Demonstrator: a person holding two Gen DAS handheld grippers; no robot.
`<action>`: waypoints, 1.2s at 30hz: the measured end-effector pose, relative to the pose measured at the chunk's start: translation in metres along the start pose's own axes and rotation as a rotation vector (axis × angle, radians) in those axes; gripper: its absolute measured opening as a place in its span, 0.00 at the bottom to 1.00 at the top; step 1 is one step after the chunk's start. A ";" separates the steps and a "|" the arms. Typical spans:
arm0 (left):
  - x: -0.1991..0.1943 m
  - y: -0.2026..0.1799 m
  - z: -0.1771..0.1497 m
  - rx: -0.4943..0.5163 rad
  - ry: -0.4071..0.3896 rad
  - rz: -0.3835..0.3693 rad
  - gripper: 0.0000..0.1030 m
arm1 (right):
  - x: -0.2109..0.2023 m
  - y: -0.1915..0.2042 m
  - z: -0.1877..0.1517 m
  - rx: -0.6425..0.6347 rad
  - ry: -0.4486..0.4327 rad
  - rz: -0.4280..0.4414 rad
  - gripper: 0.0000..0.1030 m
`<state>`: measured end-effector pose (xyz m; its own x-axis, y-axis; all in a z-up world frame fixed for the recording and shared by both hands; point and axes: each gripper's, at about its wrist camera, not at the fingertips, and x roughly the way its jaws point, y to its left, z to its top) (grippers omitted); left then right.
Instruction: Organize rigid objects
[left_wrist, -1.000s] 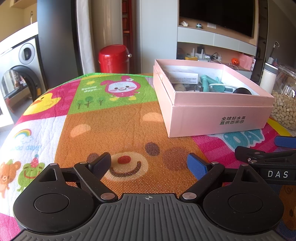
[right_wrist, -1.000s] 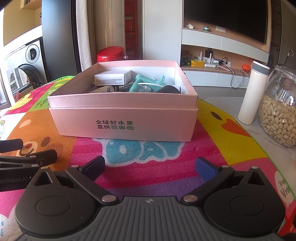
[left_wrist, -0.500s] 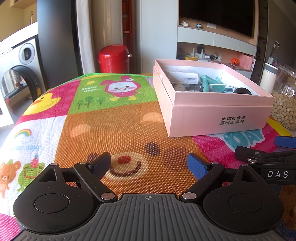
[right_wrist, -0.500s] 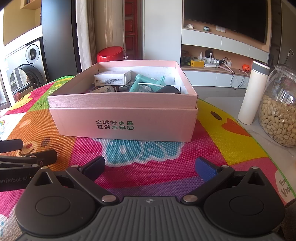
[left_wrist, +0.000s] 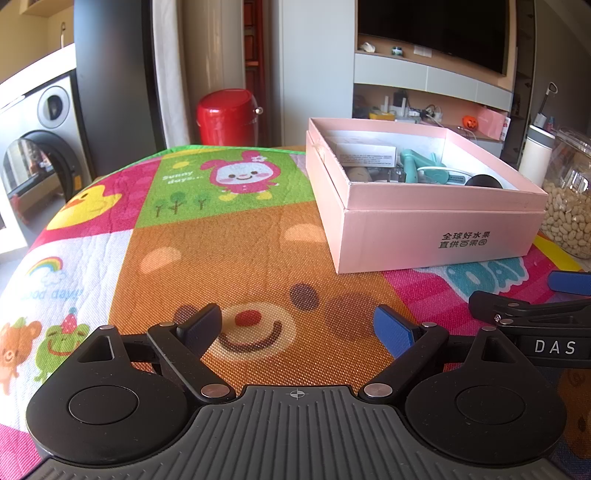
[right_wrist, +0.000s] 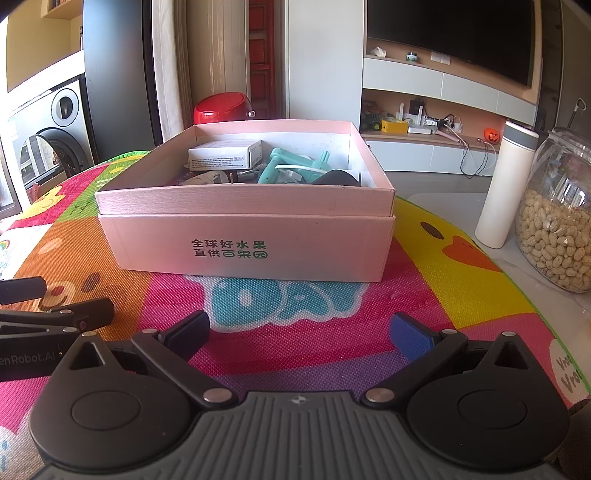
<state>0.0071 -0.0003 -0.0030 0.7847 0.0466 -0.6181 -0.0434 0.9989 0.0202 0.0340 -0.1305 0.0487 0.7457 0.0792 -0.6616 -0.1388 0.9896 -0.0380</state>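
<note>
An open pink box (right_wrist: 243, 236) stands on the colourful cartoon mat (right_wrist: 317, 343); it also shows in the left wrist view (left_wrist: 436, 236). Inside lie a white carton (right_wrist: 225, 153), a teal plastic tool (right_wrist: 284, 166), a dark rounded object (right_wrist: 338, 177) and other small items, partly hidden by the box wall. My right gripper (right_wrist: 299, 336) is open and empty, low over the mat in front of the box. My left gripper (left_wrist: 295, 328) is open and empty, over the bear face, left of the box. Each gripper shows at the edge of the other's view.
A white bottle (right_wrist: 504, 184) and a glass jar of peanuts (right_wrist: 557, 221) stand to the right of the box near the mat's edge. A red bin (left_wrist: 225, 116), a washing machine (left_wrist: 37, 147) and a TV shelf (right_wrist: 436, 122) lie beyond the table.
</note>
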 end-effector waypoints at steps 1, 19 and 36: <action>0.000 0.000 0.000 0.000 0.000 0.000 0.91 | 0.000 0.000 0.000 0.000 0.000 0.000 1.00; 0.000 0.000 0.000 0.000 0.000 0.000 0.91 | 0.000 0.001 0.000 0.000 0.000 0.000 1.00; 0.000 -0.001 0.000 -0.002 0.000 -0.004 0.91 | 0.000 0.000 0.000 0.000 0.000 0.000 1.00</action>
<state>0.0070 -0.0017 -0.0032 0.7846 0.0429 -0.6185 -0.0418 0.9990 0.0162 0.0339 -0.1305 0.0489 0.7456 0.0794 -0.6617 -0.1389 0.9896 -0.0377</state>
